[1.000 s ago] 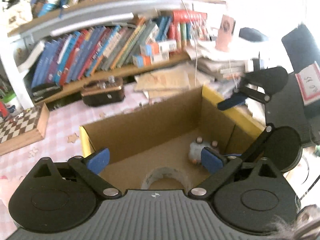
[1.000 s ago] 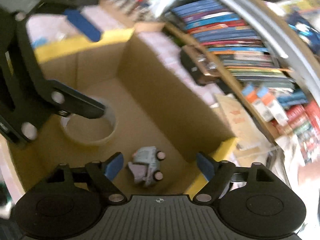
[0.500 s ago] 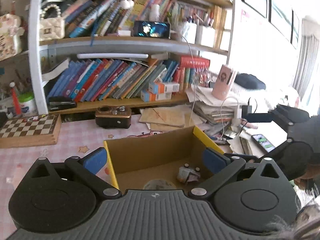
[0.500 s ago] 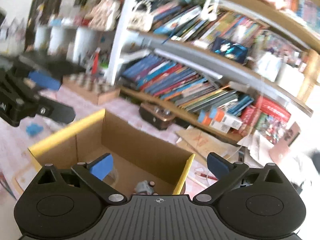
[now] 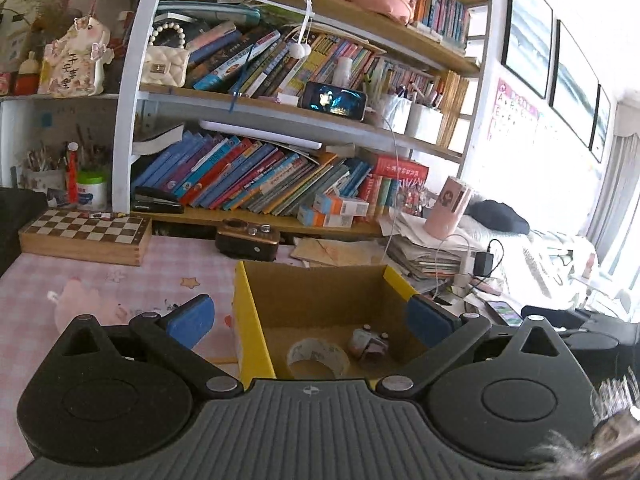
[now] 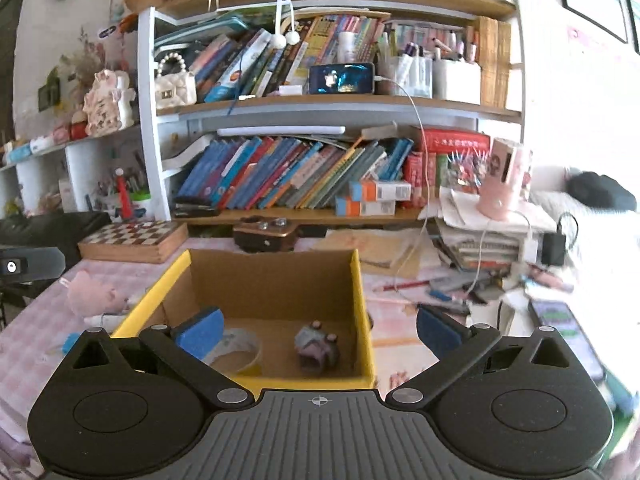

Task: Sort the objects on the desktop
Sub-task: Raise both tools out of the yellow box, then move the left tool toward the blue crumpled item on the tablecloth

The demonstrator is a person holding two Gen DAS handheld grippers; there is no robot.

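Note:
A cardboard box with yellow rims (image 5: 248, 320) (image 6: 362, 320) stands on the pink checked desk. Inside it lie a roll of clear tape (image 5: 318, 356) (image 6: 240, 350) and a small grey toy car (image 5: 370, 346) (image 6: 318, 350). My left gripper (image 5: 311, 320) hovers in front of the box, open, with nothing held between its blue pads. My right gripper (image 6: 319, 332) hangs before the box's near wall, jaws at their widest and empty. A pink plush toy (image 5: 86, 306) (image 6: 94, 296) lies on the desk left of the box.
Behind the box sit a brown radio (image 5: 248, 238), a wooden chessboard (image 5: 86, 234) and a crowded bookshelf. To the right are stacked papers (image 6: 480, 244), loose pens (image 6: 420, 284), cables and a phone (image 5: 500, 310). Small blue and white items (image 6: 72, 340) lie left of the box.
Both grippers have drawn back and up out of the box, swinging from looking down into it to facing the bookshelf. The right one rolled level and its jaws widened.

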